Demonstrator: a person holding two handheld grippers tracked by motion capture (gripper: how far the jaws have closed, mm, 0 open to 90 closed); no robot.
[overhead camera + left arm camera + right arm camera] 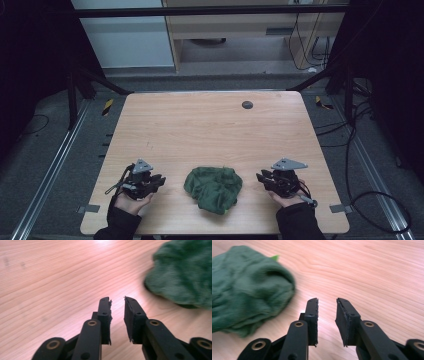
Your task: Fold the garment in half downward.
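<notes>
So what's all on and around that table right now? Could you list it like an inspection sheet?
Surface: wooden table, bare apart from a dark round spot near the far edge.
Job's things: crumpled green cloth near the front edge, between the grippers.
Clutter: nothing seen.
Grippers: left gripper and right gripper flank the cloth, jaws apart, nothing between them.
Cables: one trails from each gripper; more lie on the floor at right.
Surroundings: dark frame, grey floor, pale cabinet behind.

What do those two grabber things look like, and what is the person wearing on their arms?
Each is a black two-jaw tool with a grey three-cornered plate on top and a dark trailing cable: the left gripper and the right gripper. Up close, the flat black pads hang on black links with brass-coloured rivets. The person wears dark long sleeves.
</notes>
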